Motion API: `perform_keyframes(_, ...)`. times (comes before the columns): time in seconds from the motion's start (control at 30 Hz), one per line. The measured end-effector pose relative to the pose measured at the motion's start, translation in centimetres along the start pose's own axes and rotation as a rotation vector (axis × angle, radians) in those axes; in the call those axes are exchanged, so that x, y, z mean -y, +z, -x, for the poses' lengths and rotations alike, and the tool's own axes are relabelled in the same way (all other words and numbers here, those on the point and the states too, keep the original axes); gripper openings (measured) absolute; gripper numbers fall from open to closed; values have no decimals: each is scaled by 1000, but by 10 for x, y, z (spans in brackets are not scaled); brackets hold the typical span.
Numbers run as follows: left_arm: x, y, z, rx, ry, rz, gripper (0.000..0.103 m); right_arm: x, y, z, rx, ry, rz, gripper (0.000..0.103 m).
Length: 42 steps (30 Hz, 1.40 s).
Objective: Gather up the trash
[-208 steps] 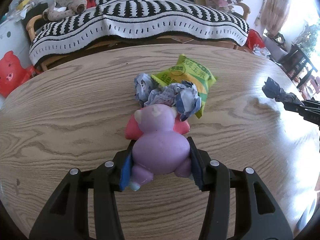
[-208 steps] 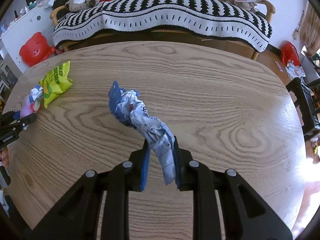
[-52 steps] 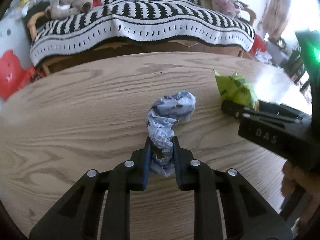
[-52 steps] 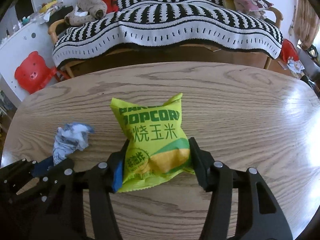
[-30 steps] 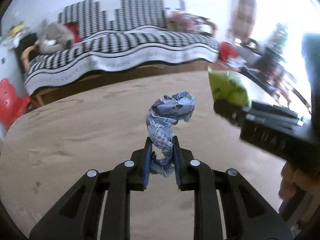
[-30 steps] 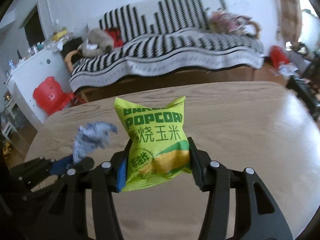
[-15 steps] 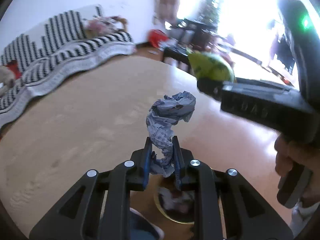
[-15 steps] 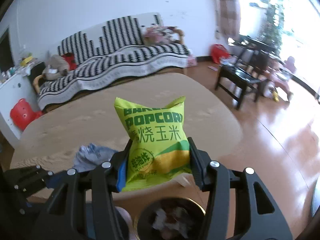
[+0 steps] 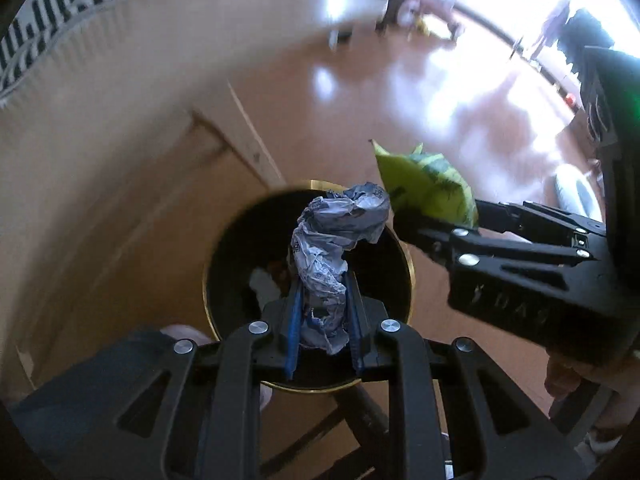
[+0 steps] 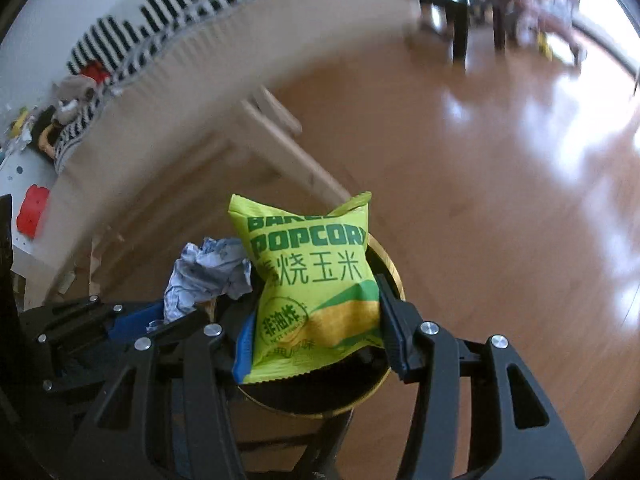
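A: Trash, two pieces of it, and both are up over the bin (image 9: 408, 280) right now. The left gripper (image 9: 322, 320) is clenched on a crumpled paper wad (image 9: 336, 248), pinched low between the blue pads so most of the wad stands up past the fingertips.

B: And the right gripper (image 10: 316, 332) has the popcorn bag (image 10: 316, 280). Jaws about half apart, but that's just the width of the bag; the pads press in on its lower sides, so it's a firm grasp, not a loose one.

A: Why low on the bag, do you think?

B: Looks like the fat, filled end gives the pads something to squeeze. The crimped top would slip.

A: From the left wrist view the wad sits right over the dark mouth of the bin, gold rim circling it. The bag (image 9: 432, 192) pokes in from the right, over the rim's edge.

B: Both tools are tipped steeply down, which I'd read as lining up a drop. There's something pale already lying at the bottom of the bin.

A: The bin stands on the floor (image 10: 500, 200) just beside the table (image 10: 192, 92), which is probably why it's placed there: short carry from tabletop to mouth.

B: One worry: the two grippers are crowded close together. The wad (image 10: 208, 276) is right beside the bag in the right wrist view, nearly touching.

A: So letting go one at a time seems wiser. The bag looks less centred than the wad; I'd nudge it inward first.
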<state>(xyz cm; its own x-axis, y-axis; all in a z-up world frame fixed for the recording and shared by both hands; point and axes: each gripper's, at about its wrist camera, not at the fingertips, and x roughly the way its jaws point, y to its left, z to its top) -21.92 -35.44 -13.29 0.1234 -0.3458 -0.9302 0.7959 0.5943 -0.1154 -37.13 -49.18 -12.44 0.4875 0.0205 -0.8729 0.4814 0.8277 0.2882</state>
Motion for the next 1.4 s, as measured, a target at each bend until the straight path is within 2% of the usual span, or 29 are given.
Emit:
perform_keyframes(0.1, -6, -2, -27, -68, -13, 25, 19, 11, -11, -29, -69, 1, -16, 51)
perform_keyframes(0.23, -15, -1, -48, -116, -10, 45, 19, 18, -16, -53, -120, 0, -26, 51)
perform_keyframes(0.6, -19, -11, -67, -141, -15, 75, 20, 10, 3, -79, -179, -5, -41, 52)
perform_keyframes(0.67, -23, -12, -67, -134, 0, 87, 30, 9, 6, -78, -180, 6, -57, 57)
perform_keyframes(0.7, -21, -11, -64, -125, 3, 94, 55, 8, 9, -75, -167, 8, -60, 62)
perform_keyframes(0.73, -20, -10, -59, -108, 13, 100, 84, 8, 12, -73, -157, 7, -62, 77)
perform_keyframes(0.77, -20, -9, -52, -69, 38, 103, 91, 10, 16, -66, -136, 8, -64, 87)
perform_keyframes(0.83, -17, -5, -39, -18, 43, 95, 91, 9, 22, -52, -91, 1, -62, 90)
perform_keyframes(0.87, -15, -1, -30, 0, 32, 91, 91, 9, 25, -43, -62, -2, -63, 95)
perform_keyframes(0.93, -12, 7, -9, 53, 38, 88, 92, 8, 34, -19, 18, -29, -60, 96)
perform_keyframes(1.03, -15, 25, 38, 189, 63, 86, 96, -11, 56, 33, 208, -108, 0, 96)
perform_keyframes(1.13, -29, 44, 91, 314, 95, 86, 96, -41, 77, 65, 332, -110, 63, 96)
perform_keyframes(1.23, -60, 59, 141, 417, 156, 96, 97, -94, 112, 91, 461, -55, 124, 96)
perform_keyframes(1.33, -113, 69, 185, 493, 203, 172, 97, -140, 143, 101, 535, -1, 163, 96)
perform_keyframes(1.4, -148, 67, 201, 527, 256, 223, 97, -182, 167, 97, 562, 43, 176, 96)
